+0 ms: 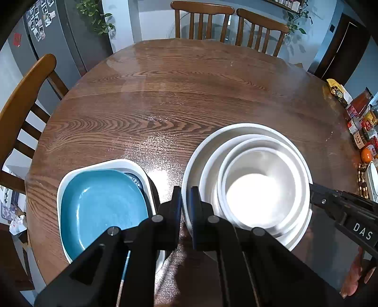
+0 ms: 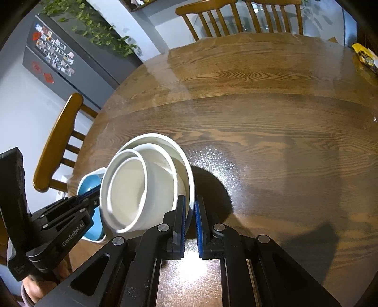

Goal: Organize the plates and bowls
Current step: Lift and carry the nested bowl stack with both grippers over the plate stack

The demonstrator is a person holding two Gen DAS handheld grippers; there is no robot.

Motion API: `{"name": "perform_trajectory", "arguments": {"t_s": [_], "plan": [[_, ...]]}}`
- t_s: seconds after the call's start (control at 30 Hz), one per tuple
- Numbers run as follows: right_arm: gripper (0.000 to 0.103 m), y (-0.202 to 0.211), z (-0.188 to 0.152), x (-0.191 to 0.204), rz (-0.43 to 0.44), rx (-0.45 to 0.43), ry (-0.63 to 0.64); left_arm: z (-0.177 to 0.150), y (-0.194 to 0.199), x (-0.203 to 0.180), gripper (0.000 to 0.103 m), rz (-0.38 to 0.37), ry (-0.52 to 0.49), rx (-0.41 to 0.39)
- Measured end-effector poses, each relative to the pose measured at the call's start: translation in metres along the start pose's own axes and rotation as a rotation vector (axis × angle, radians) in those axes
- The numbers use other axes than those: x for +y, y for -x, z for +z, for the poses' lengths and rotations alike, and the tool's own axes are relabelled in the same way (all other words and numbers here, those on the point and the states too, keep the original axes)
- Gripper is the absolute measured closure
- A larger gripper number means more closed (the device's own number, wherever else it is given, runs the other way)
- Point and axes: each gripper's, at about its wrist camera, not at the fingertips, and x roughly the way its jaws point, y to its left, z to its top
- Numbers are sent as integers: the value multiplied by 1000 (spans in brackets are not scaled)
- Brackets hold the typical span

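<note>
Both tools pinch the smooth outer rim of the nested round white bowls (image 1: 259, 189): left tool (image 1: 186, 200), right tool (image 2: 190, 212). Left of the left tool, a glossy blue plate (image 1: 101, 207) sits on the grained wooden tabletop (image 1: 177, 94).

The table (image 1: 165, 94) is brown wood with wavy grain lines, and its top is smooth and shiny where the light hits it. The white bowls (image 1: 257, 189) look like glazed china, smooth and glossy. The blue plate (image 1: 101, 207) is glossy too, and it sits in a smooth white dish (image 1: 70, 174). The chairs (image 1: 203, 21) are shiny polished wood. The left gripper (image 1: 186, 207) and right gripper (image 2: 191, 219) are matt black plastic with ridged blue pads and small round metal pins.
</note>
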Motion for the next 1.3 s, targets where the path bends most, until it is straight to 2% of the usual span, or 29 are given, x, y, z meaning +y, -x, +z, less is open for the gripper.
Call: {"name": "perform_trajectory", "arguments": {"t_s": [1.3], "plan": [[92, 46, -22, 13, 8, -75, 45, -18, 50, -7, 100, 20, 4, -111]]}}
